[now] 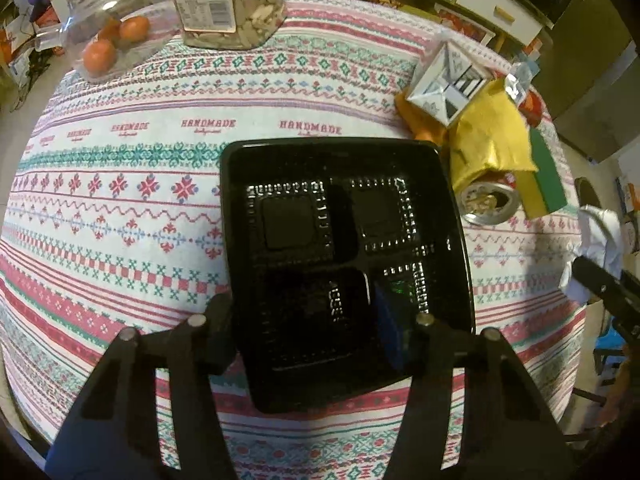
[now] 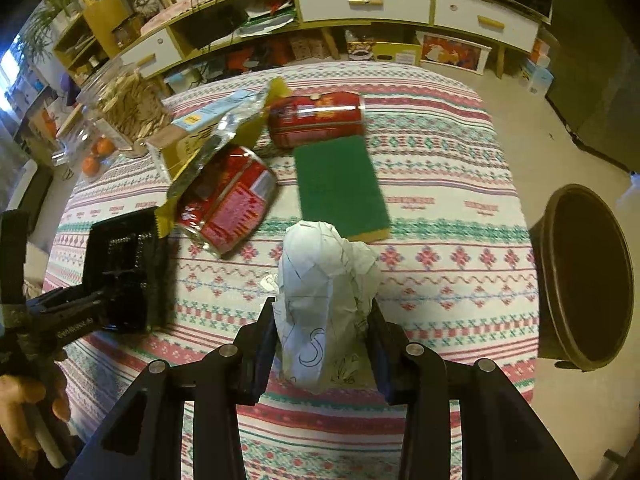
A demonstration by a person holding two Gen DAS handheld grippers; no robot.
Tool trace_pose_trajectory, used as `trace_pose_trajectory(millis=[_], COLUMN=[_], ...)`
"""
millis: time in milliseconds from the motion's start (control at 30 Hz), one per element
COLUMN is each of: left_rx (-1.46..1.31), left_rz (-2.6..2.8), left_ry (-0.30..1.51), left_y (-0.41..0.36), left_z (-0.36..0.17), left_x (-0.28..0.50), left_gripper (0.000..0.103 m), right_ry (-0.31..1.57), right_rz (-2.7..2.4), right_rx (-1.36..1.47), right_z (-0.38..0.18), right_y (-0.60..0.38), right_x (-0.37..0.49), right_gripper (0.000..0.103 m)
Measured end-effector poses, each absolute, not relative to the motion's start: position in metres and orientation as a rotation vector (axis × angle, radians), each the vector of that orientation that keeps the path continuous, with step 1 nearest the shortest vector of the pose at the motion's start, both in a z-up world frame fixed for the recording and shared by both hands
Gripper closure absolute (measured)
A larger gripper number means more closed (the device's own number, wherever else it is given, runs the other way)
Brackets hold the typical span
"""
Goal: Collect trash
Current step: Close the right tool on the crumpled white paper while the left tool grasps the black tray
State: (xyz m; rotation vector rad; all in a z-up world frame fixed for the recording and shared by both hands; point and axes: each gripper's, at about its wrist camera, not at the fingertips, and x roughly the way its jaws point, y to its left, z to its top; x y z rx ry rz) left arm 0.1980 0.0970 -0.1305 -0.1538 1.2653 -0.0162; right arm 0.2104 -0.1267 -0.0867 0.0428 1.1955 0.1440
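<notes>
A black plastic food tray [image 1: 344, 264] with compartments lies on the patterned tablecloth. My left gripper [image 1: 316, 328] is open, its fingers on either side of the tray's near left part; whether they touch it I cannot tell. The tray also shows in the right wrist view [image 2: 124, 256]. My right gripper [image 2: 324, 332] is shut on a crumpled white paper ball [image 2: 324, 292], held above the table. Two red cans [image 2: 228, 200] [image 2: 316, 118] and a yellow foil wrapper [image 2: 216, 136] lie beyond it. A brown bin [image 2: 588, 276] stands to the right of the table.
A green scouring pad [image 2: 340, 184] lies by the cans. A jar of snacks [image 1: 228, 0], a bag of oranges [image 1: 112, 40] and a small box [image 1: 448, 80] stand at the table's far side. Shelves and drawers [image 2: 360, 0] lie beyond.
</notes>
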Motion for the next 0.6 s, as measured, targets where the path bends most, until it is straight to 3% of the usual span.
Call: trace_pose_trajectory(millis=[600], left_rx=[-0.091], left_rz=[-0.131], left_ry=[1.151], left_y=[0.066], left_z=[-0.076], left_x=[0.184], left_gripper=[0.045], right_ry=[1.133], right_rz=[0.066], right_rx=[0.146], right_z=[-0.058], right_y=[-0.198], right_x=[0.199], right_gripper=[0.061])
